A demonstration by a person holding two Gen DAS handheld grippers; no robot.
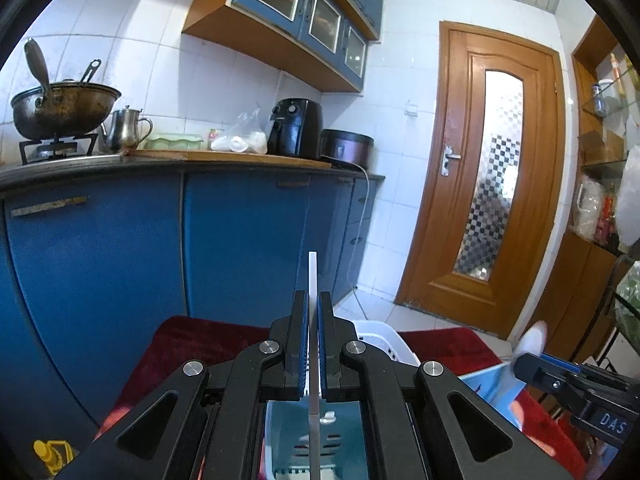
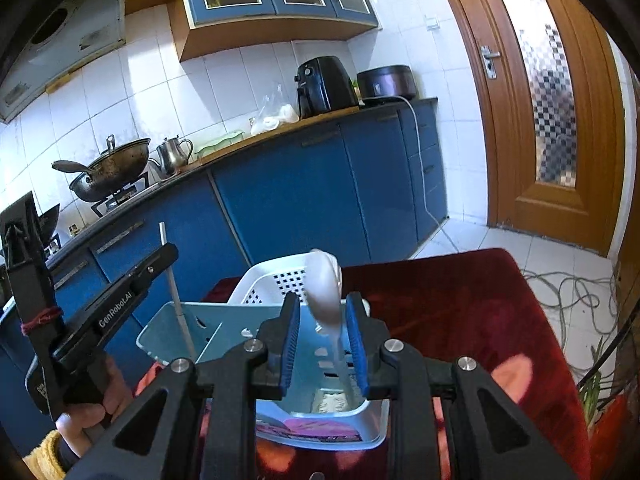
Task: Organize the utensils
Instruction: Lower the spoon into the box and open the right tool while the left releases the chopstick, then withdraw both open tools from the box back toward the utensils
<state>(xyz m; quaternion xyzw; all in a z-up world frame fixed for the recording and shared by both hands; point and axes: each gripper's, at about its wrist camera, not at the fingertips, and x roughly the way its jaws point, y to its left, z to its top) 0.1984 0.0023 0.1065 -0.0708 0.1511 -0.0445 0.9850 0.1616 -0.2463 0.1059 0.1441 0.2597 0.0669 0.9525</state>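
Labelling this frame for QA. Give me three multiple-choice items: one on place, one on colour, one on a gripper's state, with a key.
1. Where do the baskets stand?
A. on a red cloth
B. on the counter
C. on the stove

2. What colour is the nearer basket?
A. yellow
B. light blue
C. black

3. What does the left gripper hold?
A. nothing, jaws wide open
B. a kettle
C. a thin white stick

Key: 1 A, the red cloth spreads under both the nearer basket and the white basket behind it. 2 B, its walls are pale blue in the right wrist view. 3 C, the jaws are shut on the white stick, which pokes up past them, while the right gripper holds a white spoon over the nearer basket.
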